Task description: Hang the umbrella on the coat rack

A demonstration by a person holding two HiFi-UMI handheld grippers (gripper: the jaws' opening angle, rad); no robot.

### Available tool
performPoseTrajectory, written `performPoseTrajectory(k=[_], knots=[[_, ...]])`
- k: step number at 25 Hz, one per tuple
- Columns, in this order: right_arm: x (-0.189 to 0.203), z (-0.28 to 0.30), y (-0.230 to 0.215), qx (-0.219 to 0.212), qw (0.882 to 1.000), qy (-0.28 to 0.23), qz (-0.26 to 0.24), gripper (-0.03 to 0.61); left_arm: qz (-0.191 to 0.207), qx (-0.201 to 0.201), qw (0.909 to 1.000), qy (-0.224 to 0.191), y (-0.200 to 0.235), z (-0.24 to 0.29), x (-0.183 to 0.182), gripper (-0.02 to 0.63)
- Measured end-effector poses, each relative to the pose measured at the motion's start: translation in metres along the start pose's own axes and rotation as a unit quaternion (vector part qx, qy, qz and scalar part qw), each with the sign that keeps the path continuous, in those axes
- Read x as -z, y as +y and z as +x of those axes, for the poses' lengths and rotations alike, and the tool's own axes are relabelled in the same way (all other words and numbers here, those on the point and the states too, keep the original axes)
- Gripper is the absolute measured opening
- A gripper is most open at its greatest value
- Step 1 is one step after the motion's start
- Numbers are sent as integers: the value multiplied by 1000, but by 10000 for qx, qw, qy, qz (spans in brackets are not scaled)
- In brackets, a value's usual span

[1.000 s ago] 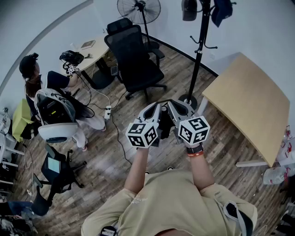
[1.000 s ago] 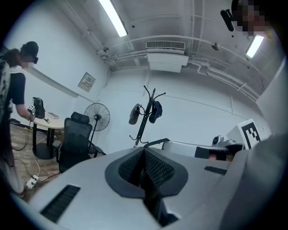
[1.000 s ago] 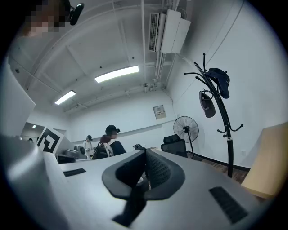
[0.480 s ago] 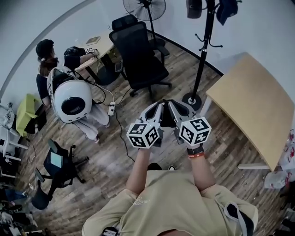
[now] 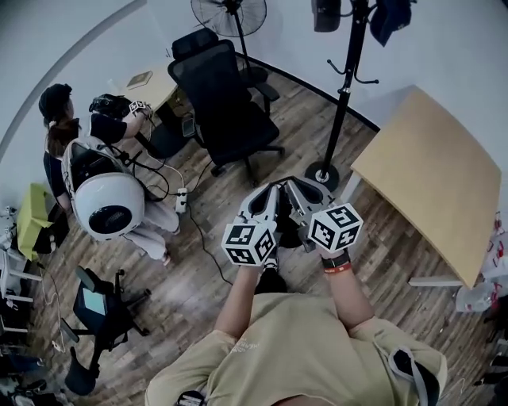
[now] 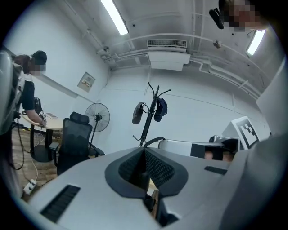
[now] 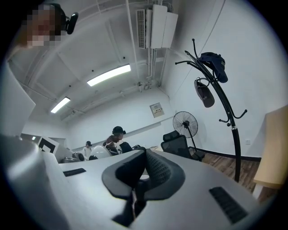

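Note:
A black coat rack (image 5: 343, 87) stands on the wooden floor ahead of me, its round base (image 5: 324, 174) just beyond my grippers. From its upper hooks hang a short dark folded umbrella (image 5: 325, 16) and a dark cap (image 5: 390, 17). The same umbrella (image 6: 137, 112) (image 7: 205, 92) and cap show in both gripper views. My left gripper (image 5: 270, 192) (image 6: 144, 150) and right gripper (image 5: 295, 187) (image 7: 145, 153) are held side by side in front of my chest, pointing at the rack. Both are shut, and I see nothing between the jaws.
A black office chair (image 5: 226, 103) and a standing fan (image 5: 228, 16) are left of the rack. A beige table (image 5: 429, 174) lies to the right. At the left, a person (image 5: 59, 119) stands at a desk beside a white round-shelled machine (image 5: 107, 202). A cable and power strip (image 5: 181, 202) lie on the floor.
Both grippers stay together and shut, sitting slightly lower in the head view. The person at the left and the white round-shelled machine have shifted about.

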State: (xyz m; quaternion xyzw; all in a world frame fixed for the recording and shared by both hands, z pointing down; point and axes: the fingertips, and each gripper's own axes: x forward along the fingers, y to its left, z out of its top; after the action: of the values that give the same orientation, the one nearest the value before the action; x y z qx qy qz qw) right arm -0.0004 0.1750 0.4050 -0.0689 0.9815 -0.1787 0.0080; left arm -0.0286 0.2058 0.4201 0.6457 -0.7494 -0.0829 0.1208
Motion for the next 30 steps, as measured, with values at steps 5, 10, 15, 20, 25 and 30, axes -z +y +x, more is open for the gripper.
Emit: performPoseTrajectory(k=[5,10,15,20,25,30], knots=[[-10,56,-25,107,9999,92,13,18,-266,240,9994,-18,44,38,-10,23],[-22,109,-53,272,9996,68,-1,18,-549,292,9980,-56,90,92,-31,23],[-30,155,-84,520,9985,-118,91,18,-556,476,9973,-7,127,137,-48,23],[-41,196,-105,783,9965,-279,44,18,-693,715,9950,9,157,175,-64,23],[-46,208,-139,1220,9921,-277,4,18,-736,1123,9907,235,161,216,-61,23],[-54,209,-172,1617,9865,-277,9,18,-805,1470,9848,449,152,253,-55,23]])
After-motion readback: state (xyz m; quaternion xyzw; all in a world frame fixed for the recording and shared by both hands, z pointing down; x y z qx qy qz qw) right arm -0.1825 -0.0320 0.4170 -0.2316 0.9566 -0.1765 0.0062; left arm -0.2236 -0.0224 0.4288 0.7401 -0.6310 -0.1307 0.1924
